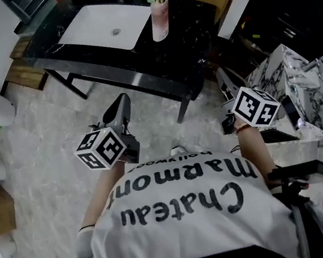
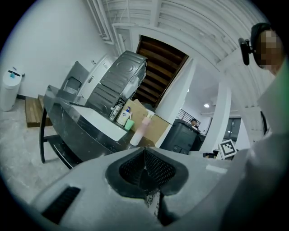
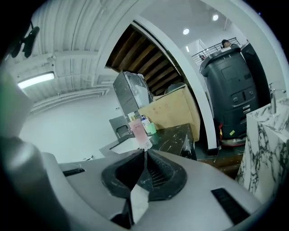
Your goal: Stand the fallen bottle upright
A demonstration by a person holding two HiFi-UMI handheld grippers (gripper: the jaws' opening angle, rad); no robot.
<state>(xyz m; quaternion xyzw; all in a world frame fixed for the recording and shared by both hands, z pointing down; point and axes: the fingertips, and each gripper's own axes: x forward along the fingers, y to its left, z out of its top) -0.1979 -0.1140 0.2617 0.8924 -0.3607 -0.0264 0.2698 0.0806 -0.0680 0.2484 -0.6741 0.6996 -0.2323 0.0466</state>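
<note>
Two grippers are shown, both empty. The jaws of the left gripper are pressed together, and those of the right gripper are likewise closed on nothing. Both are held well short of the one black counter. On that counter, one pink bottle is set beside its single white basin. The bottle is upright, its long axis vertical and its cap pointing up.
</note>
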